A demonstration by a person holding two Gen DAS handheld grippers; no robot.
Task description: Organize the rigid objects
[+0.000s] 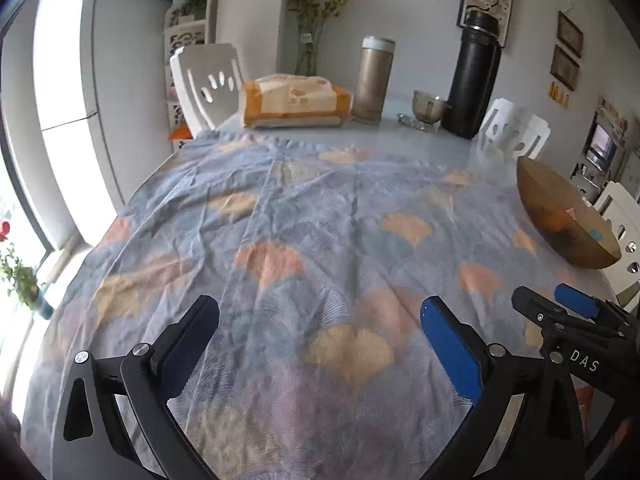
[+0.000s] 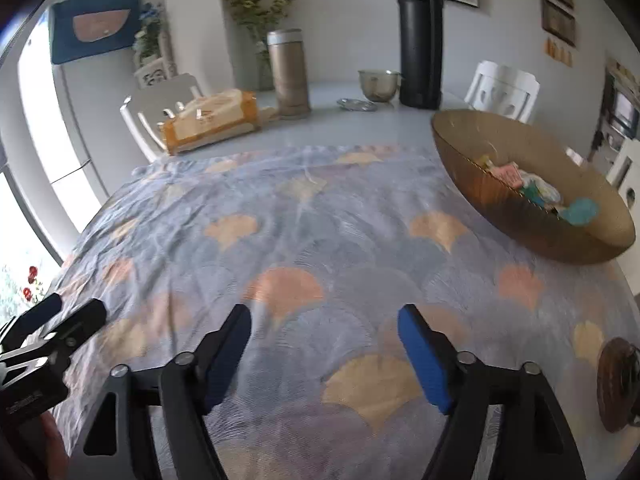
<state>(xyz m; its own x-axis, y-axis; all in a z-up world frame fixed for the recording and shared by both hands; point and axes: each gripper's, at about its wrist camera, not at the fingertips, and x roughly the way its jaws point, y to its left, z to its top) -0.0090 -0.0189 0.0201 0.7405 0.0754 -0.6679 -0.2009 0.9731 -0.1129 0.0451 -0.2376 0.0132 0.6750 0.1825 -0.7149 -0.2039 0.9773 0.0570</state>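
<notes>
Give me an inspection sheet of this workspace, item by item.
Surface: table with patterned cloth, wrinkled.
Job's things: brown bowl at right, holding small colourful items.
Clutter: two flasks, tan and black; metal cup; tissue pack; round brown thing at right edge, unclear.
Grippers: left gripper and right gripper open, empty, over the cloth.
Cables: nothing seen.
Surroundings: white chairs, window, plants, wall pictures.
</notes>
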